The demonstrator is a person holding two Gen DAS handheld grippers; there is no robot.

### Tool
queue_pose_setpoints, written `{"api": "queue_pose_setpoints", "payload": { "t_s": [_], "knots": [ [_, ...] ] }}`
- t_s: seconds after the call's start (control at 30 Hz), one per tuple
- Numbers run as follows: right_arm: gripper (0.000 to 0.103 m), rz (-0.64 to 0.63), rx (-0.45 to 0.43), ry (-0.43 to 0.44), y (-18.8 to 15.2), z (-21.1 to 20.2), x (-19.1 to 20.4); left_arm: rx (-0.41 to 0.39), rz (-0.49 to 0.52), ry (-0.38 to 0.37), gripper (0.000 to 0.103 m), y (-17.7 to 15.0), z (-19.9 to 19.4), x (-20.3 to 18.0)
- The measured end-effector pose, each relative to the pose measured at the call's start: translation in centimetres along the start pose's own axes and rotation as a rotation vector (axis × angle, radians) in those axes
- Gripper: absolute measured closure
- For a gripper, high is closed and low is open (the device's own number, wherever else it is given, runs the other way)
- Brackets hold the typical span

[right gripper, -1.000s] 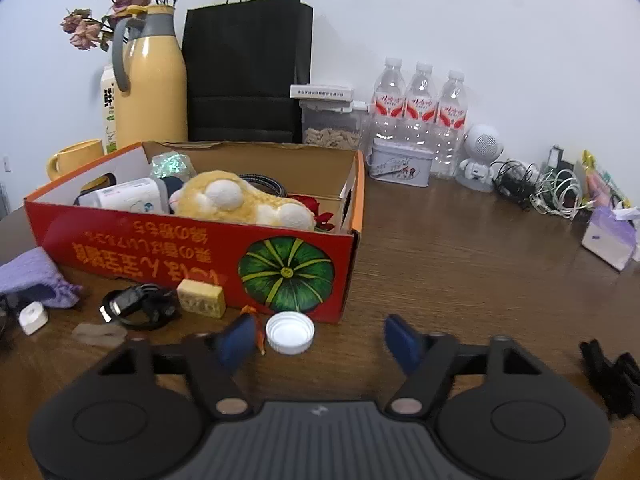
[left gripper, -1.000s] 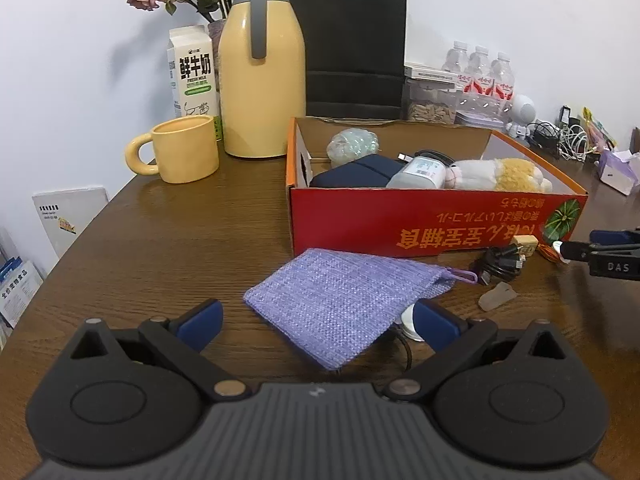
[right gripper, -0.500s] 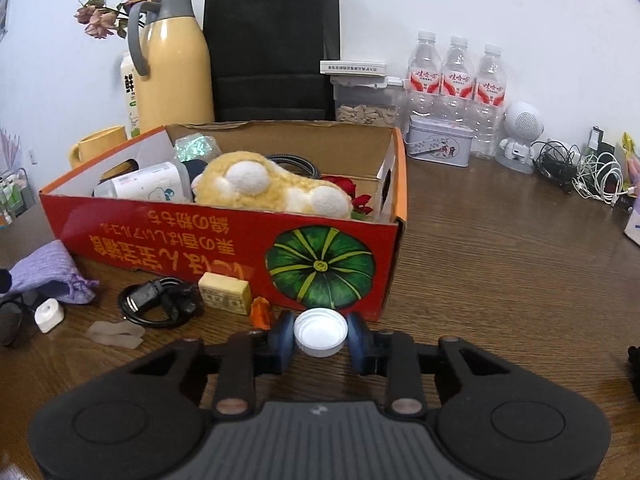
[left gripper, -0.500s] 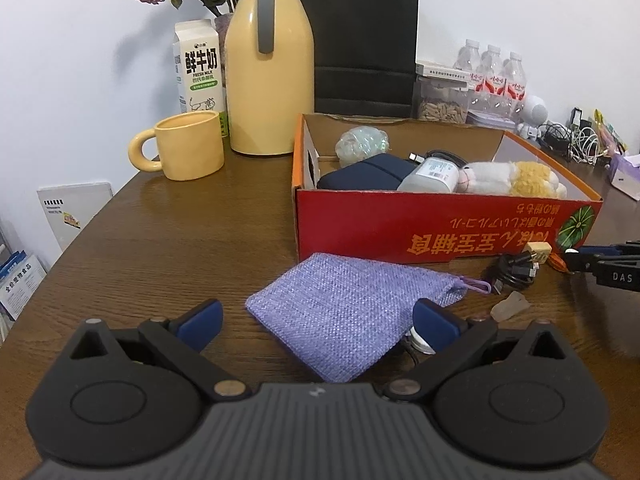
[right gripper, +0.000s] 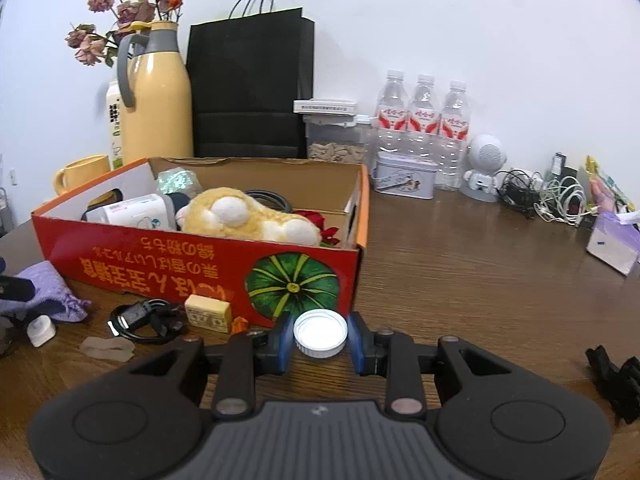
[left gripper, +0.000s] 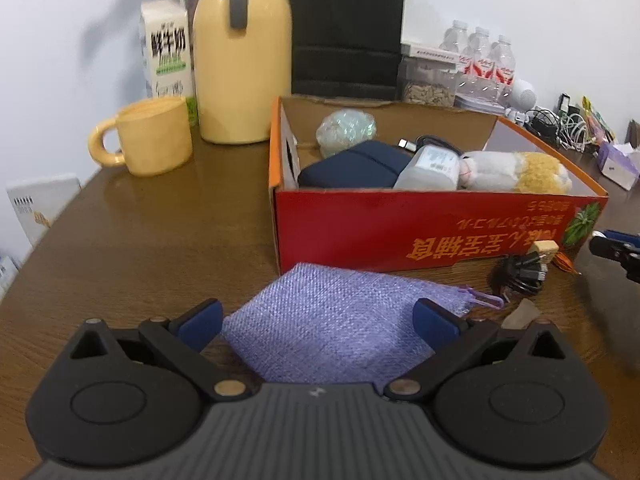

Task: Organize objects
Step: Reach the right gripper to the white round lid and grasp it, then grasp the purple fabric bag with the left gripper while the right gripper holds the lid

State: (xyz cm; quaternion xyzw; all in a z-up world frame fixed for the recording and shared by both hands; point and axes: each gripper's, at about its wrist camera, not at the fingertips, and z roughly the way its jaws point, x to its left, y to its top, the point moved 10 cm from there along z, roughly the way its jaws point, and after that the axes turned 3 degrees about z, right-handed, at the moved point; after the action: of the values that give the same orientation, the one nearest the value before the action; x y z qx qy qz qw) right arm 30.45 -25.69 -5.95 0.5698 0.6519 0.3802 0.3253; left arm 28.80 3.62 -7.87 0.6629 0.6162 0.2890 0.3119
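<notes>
Brown wooden counter carries, from largest to smallest, the clutter being sorted: a red cardboard box printed with a green pumpkin, already holding a yellow-and-white plush toy among other items, then a flat lilac woven drawstring pouch lying just in front of the box, a coiled black cable and a small cream mahjong-style tile beside it.

Smallest of all is the round white plastic bottle cap, open side up, near the box's pumpkin corner. The right gripper pinches it across its ribbed rim, 1 blue pad on each side; whether it is lifted off the counter cannot be told. The cap is likely light, stiff and a little slippery, so a level squeeze across its widest part looks the sound hold.

The left gripper is spread wide, its 2 blue pads flanking the near part of the pouch without closing on it. The pouch looks soft, limp and light; it would probably bunch and sag when taken, so a hold near the gathered drawstring end seems safest.
</notes>
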Motion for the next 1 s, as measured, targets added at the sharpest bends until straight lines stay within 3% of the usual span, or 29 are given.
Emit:
{"api": "queue_pose_setpoints", "payload": {
  "t_s": [0.2, 0.33, 0.53, 0.8, 1.0],
  "knots": [
    [0.076, 0.017, 0.009, -0.024, -0.1, 0.0, -0.4, -0.009, -0.070, -0.045, 0.000, -0.4, 0.7, 0.8],
    [0.076, 0.023, 0.012, -0.033, -0.2, 0.0, -0.4, -0.031, -0.047, -0.034, 0.005, -0.6, 0.4, 0.5],
    [0.075, 0.023, 0.007, -0.036, -0.4, -0.3, -0.1, -0.061, -0.001, -0.012, 0.030, -0.6, -0.2, -0.1],
    [0.076, 0.017, -0.007, -0.026, -0.5, -0.9, 0.5, -0.111, 0.014, 0.021, 0.073, -0.6, -1.4, -0.3],
    [0.076, 0.017, -0.022, -0.018, -0.5, -1.5, 0.8, -0.177, 0.004, 0.019, 0.091, -0.3, -3.1, -0.4]
  ]
}}
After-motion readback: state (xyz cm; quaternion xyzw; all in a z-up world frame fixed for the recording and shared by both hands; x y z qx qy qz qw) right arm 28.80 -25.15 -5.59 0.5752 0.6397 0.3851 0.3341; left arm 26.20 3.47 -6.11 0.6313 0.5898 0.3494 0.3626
